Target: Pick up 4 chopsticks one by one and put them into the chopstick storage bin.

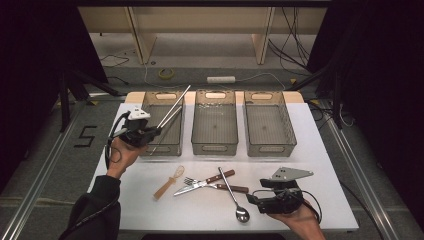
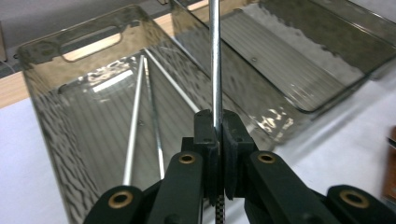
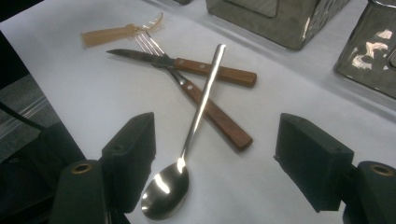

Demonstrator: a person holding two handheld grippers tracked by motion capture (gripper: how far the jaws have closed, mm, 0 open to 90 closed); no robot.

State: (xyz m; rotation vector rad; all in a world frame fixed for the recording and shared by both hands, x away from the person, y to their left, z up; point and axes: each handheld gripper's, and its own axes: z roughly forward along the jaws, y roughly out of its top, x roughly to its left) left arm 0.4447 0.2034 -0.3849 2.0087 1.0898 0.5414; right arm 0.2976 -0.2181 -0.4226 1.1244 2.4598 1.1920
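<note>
My left gripper [image 1: 156, 131] is shut on a long metal chopstick [image 1: 176, 103], [image 2: 214, 60] that slants up over the left grey bin [image 1: 151, 96], [image 2: 42, 88]. More metal chopsticks [image 2: 134, 122] lie inside that bin. On the white table near the front lie a steel spoon [image 1: 242, 214], [image 3: 184, 149], a wooden-handled knife [image 1: 221, 176], [image 3: 210, 70], a wooden-handled fork [image 1: 236, 188], [image 3: 219, 121] and a small tan fork [image 1: 166, 185], [image 3: 109, 34]. My right gripper [image 1: 253, 200], [image 3: 218, 140] is open, just right of the spoon's bowl, with nothing held.
A middle bin [image 1: 215, 147], [image 2: 327, 56] and a right bin [image 1: 272, 149] stand in a row with the left one along the table's back. The spoon's handle crosses over the fork and knife. Cables and a power strip [image 1: 221, 79] lie on the floor behind.
</note>
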